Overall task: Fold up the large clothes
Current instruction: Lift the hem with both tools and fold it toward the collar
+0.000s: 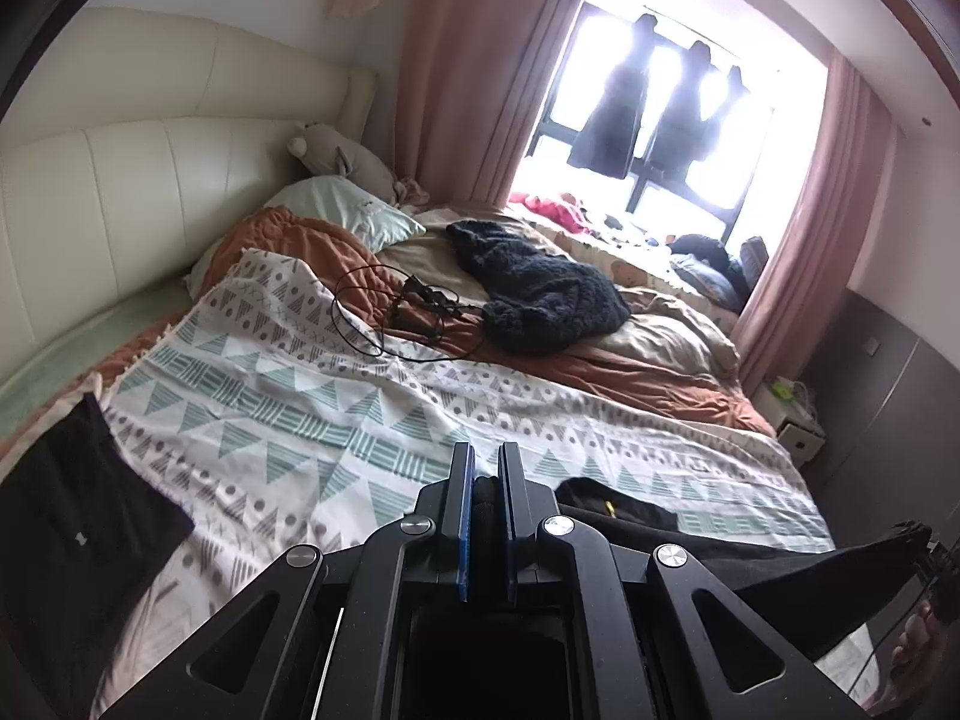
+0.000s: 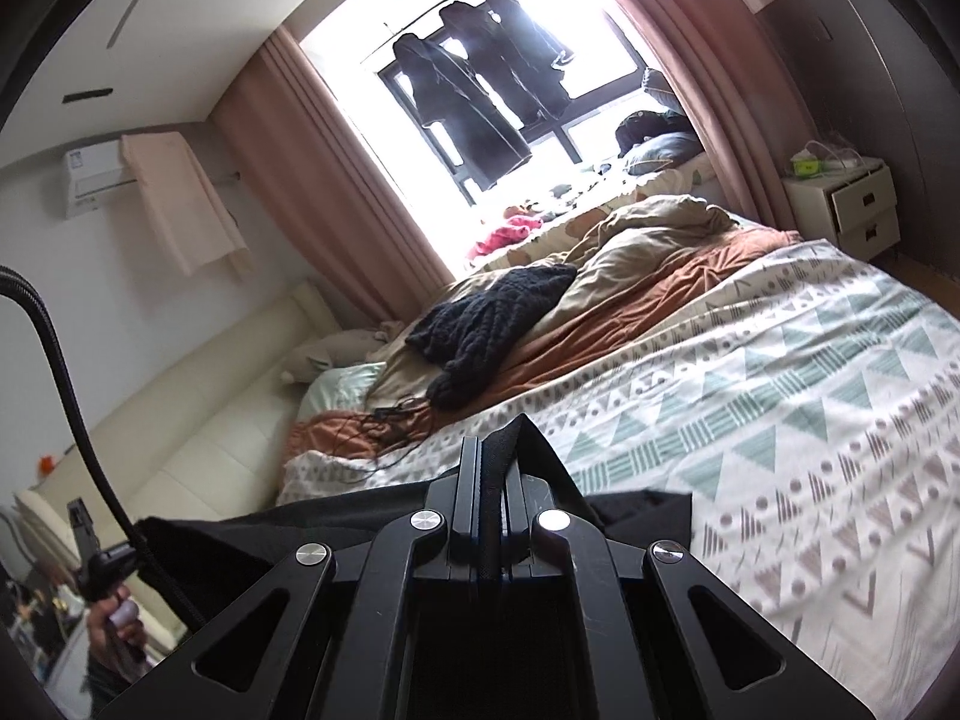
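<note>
A large black garment (image 1: 750,564) hangs stretched between my two grippers above the near edge of the bed. My left gripper (image 1: 486,456) is shut on one bunched end, with black cloth showing between its blue pads. My right gripper (image 2: 493,444) is shut on the other end, and a peak of black cloth (image 2: 528,444) rises at its fingertips. In the right wrist view the garment (image 2: 252,540) runs left to the other gripper, held by a hand (image 2: 120,618). A second black piece (image 1: 78,510) lies flat on the bed's near left.
A patterned white and green blanket (image 1: 360,420) covers the bed. A dark knit sweater (image 1: 540,288) and a tangle of black cable (image 1: 408,312) lie further back, near pillows and a rumpled duvet. A white nightstand (image 2: 852,204) stands beside the bed, and a black hose (image 2: 72,396) curves at the left.
</note>
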The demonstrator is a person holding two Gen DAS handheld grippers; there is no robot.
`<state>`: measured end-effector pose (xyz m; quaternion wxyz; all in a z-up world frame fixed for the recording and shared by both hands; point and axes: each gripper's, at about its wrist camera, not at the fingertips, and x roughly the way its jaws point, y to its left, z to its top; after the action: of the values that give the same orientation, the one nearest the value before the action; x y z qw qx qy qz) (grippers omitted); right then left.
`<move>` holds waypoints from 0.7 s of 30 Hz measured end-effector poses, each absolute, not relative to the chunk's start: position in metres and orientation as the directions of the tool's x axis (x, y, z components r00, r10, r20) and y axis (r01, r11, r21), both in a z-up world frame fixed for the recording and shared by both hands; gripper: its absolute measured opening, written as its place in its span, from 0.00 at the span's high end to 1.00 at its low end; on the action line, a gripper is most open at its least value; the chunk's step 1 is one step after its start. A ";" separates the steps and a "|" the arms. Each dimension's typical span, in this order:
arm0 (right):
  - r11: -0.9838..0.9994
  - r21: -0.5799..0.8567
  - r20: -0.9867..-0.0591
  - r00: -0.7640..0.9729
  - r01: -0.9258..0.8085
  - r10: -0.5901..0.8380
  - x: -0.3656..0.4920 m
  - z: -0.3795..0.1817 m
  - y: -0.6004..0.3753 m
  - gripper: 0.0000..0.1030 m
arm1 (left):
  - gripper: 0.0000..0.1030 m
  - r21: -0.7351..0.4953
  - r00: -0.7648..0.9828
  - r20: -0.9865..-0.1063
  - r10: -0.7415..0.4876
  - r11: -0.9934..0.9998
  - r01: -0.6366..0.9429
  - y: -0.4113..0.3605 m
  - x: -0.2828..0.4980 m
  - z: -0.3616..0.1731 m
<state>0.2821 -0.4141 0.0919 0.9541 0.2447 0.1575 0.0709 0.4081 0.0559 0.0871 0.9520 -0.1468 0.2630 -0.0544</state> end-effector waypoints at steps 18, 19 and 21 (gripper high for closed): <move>0.918 0.373 -0.494 0.866 0.134 0.074 0.409 0.003 -0.425 0.96 | 0.92 -0.246 0.729 -0.670 -0.139 0.968 -0.042 0.032 0.541 -0.027; 0.921 0.360 -0.514 0.855 0.149 0.062 0.414 -0.005 -0.425 0.96 | 0.92 -0.252 0.725 -0.674 -0.140 0.967 -0.048 0.032 0.544 -0.032; 0.929 0.331 -0.538 0.842 0.163 0.044 0.418 -0.016 -0.423 0.96 | 0.92 -0.254 0.719 -0.682 -0.137 0.965 -0.057 0.031 0.550 -0.041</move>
<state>0.4184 -0.4226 -0.0156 0.9415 0.1854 0.2797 -0.0316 0.5498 0.0315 -0.0409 0.9179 -0.1297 0.3745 -0.0217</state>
